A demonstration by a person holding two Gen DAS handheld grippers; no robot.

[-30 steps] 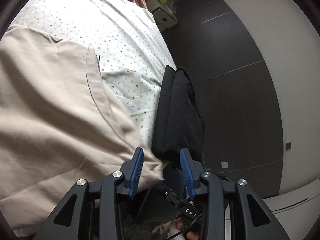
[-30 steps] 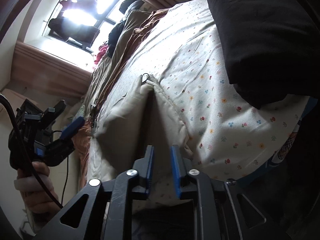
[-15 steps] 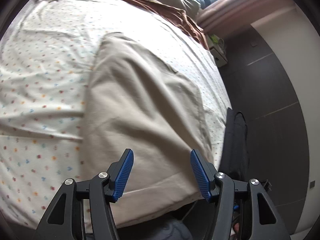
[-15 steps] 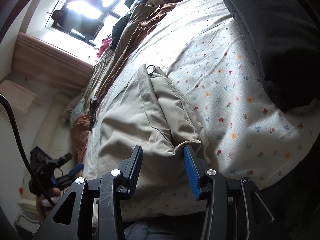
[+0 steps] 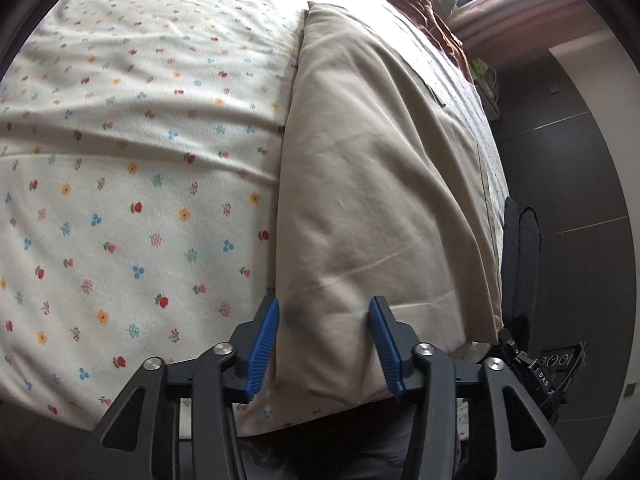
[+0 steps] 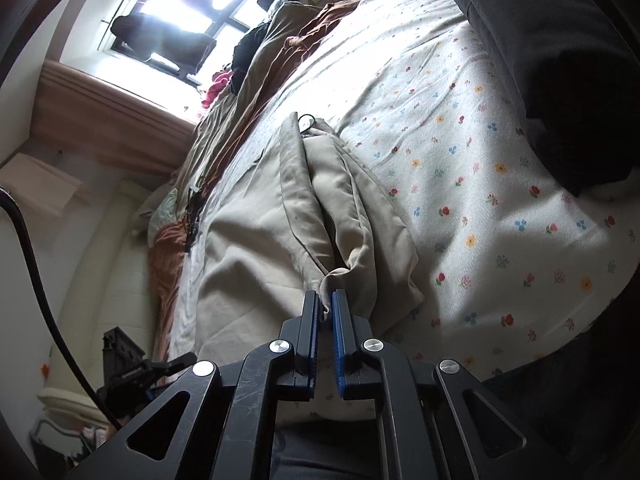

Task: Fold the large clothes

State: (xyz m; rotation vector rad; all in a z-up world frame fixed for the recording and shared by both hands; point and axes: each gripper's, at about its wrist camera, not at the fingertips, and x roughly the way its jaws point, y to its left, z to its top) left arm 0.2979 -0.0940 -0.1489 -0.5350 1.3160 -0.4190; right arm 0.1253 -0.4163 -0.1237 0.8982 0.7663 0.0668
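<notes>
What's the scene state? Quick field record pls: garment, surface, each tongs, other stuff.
garment: beige trousers, lying flat along the bed, near end at the bed's edge
surface: floral sheet
right tongs: shut on a bunched edge of the trousers; jaws have just closed
left tongs: open, jaws astride the trousers' near end, pads not pressing; jaws have just been closing
other: black clothes on the sheet beside the trousers; brown blanket at the far end by the window
</notes>
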